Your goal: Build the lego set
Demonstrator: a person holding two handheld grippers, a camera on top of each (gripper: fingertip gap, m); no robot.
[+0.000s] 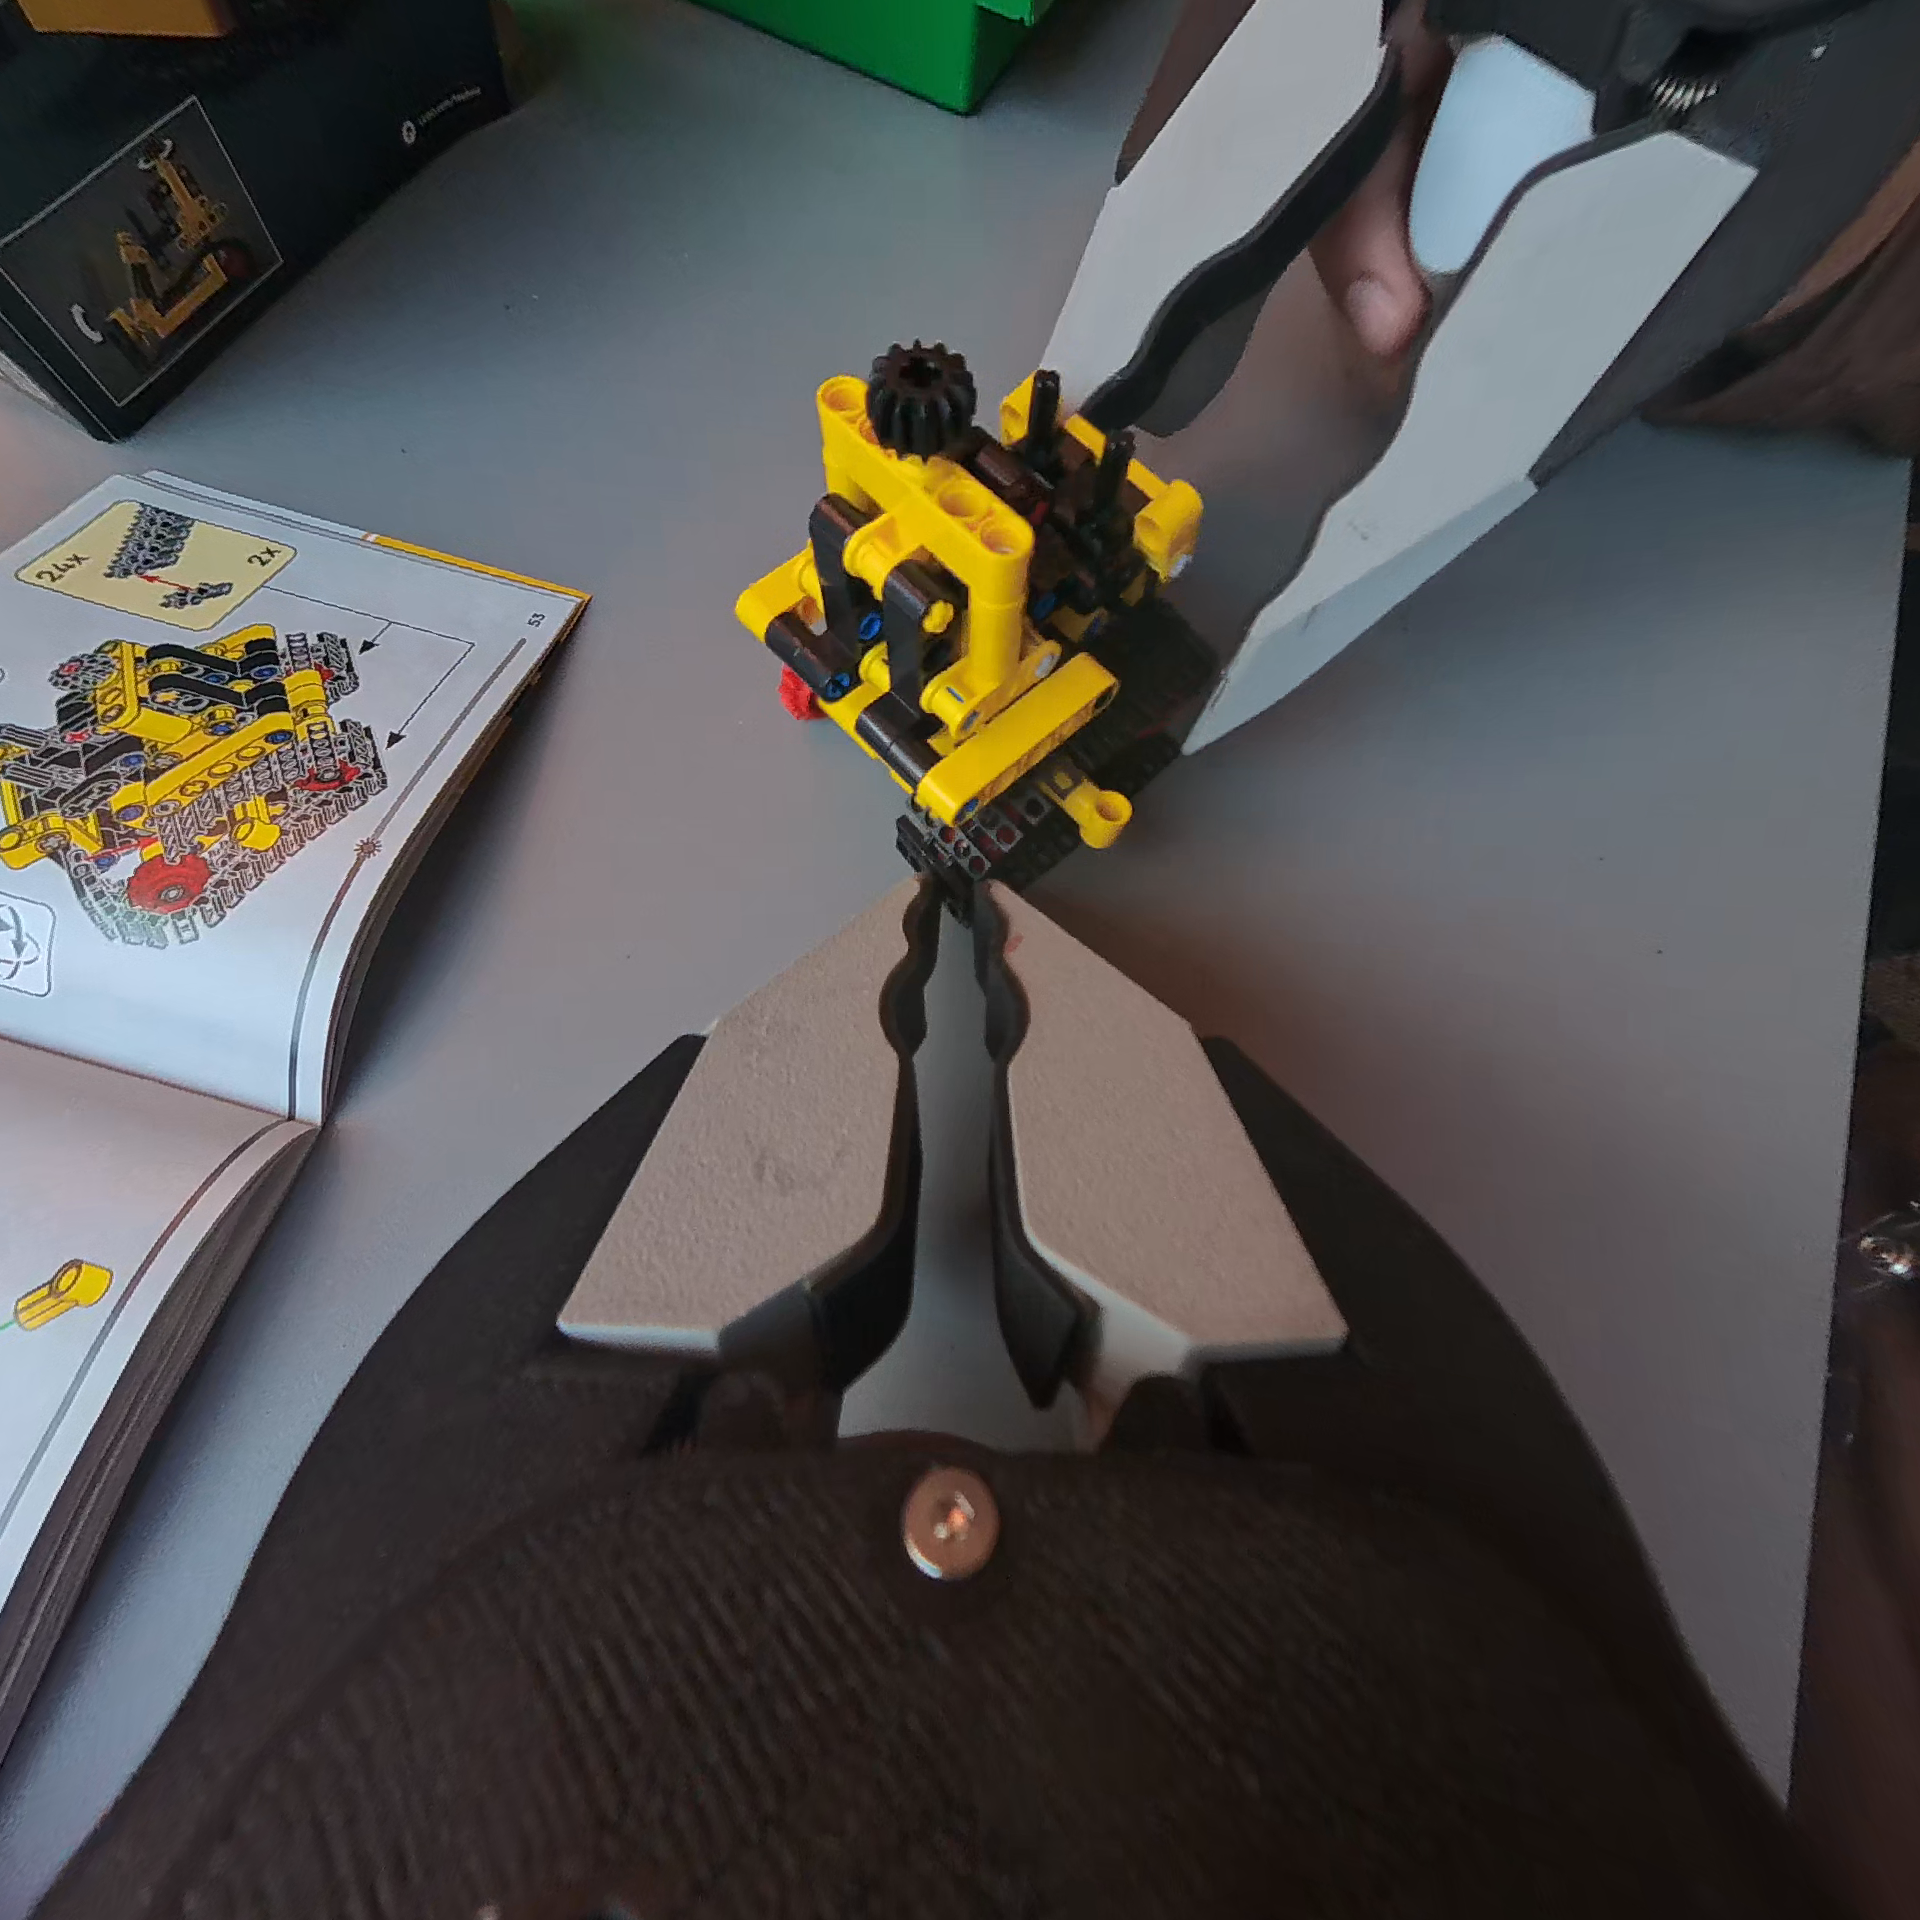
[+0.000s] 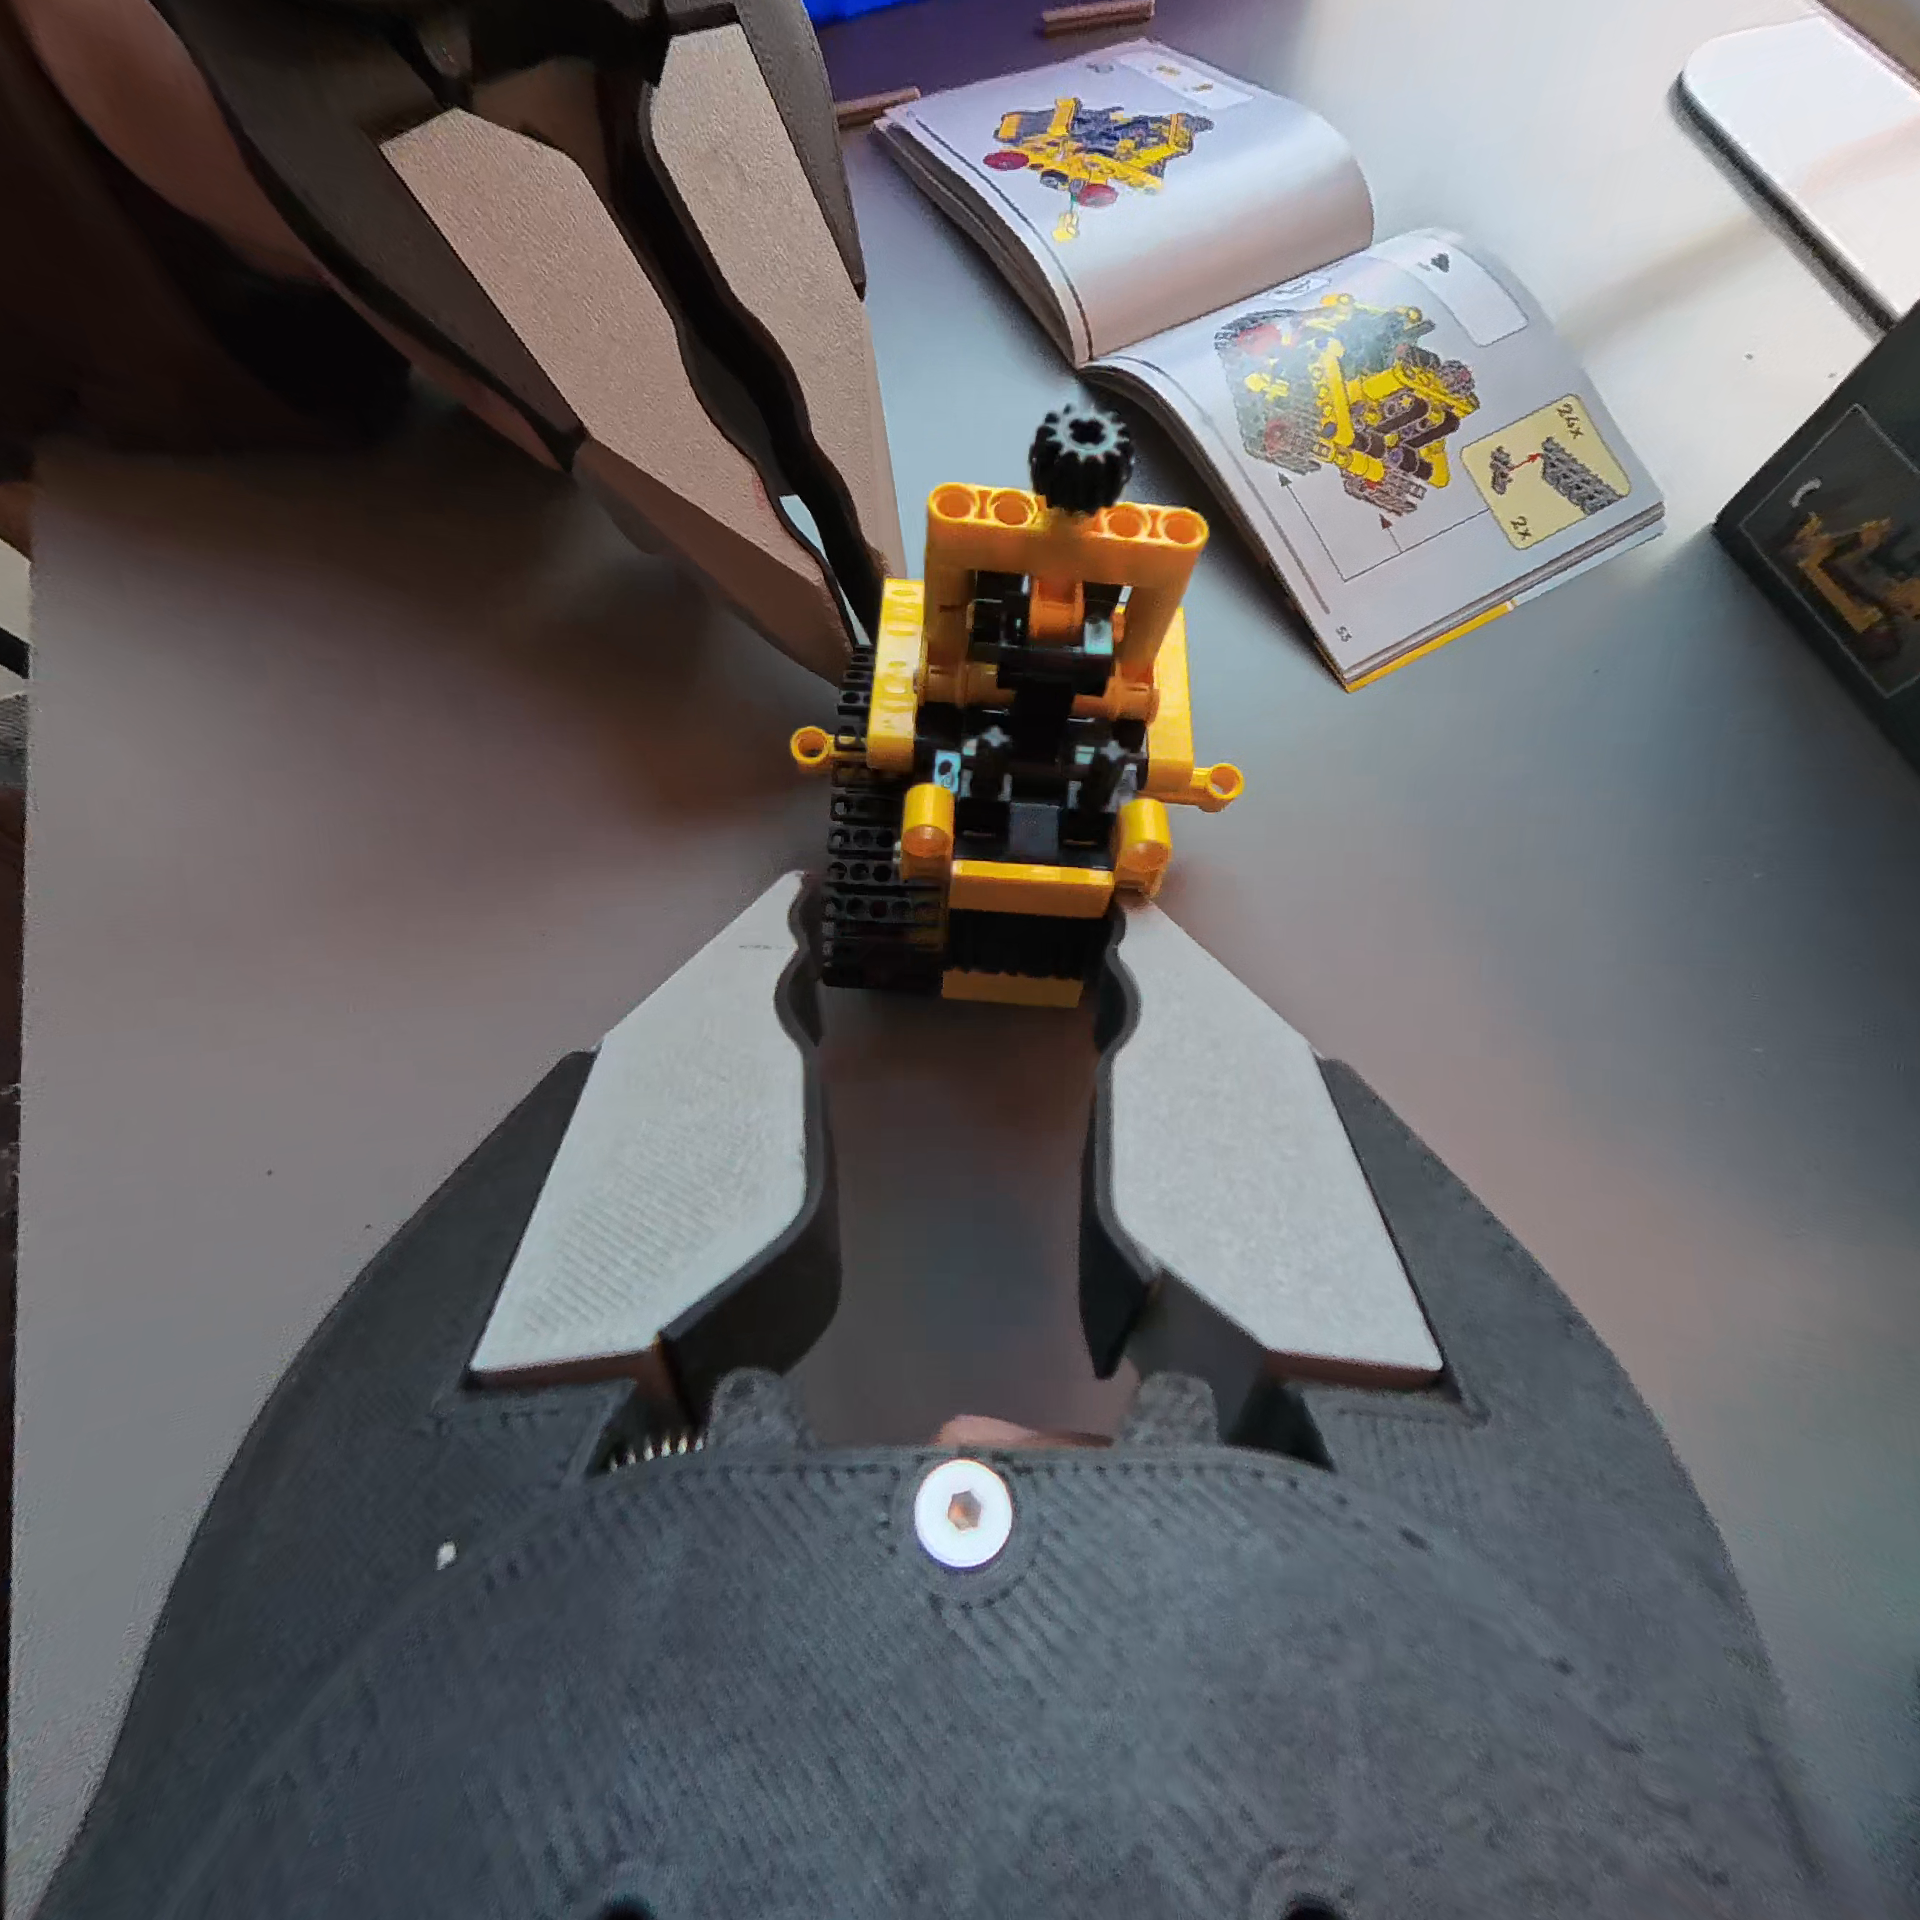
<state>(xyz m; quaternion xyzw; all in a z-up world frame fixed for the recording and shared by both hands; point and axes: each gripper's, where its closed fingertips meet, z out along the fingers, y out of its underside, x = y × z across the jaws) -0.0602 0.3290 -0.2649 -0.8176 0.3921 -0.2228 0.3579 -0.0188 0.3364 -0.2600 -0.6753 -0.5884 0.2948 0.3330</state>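
Track-fitting is our step: left claw [image 1: 954, 902] pinches the black linked plastic tread [image 1: 961, 847] on the yellow-and-black brick bulldozer [image 2: 1023, 748] standing on the grey surface [image 2: 1455, 935]; right claw [image 2: 961, 951] grips its rear. Next, we'd wrap the tread.

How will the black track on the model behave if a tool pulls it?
The track is probably floppy: it is many small links, so it should bend rather than stay stiff. The model looks tall on a narrow base, so a side pull may tip it. The left tool pinches only the track's end, so links might separate.
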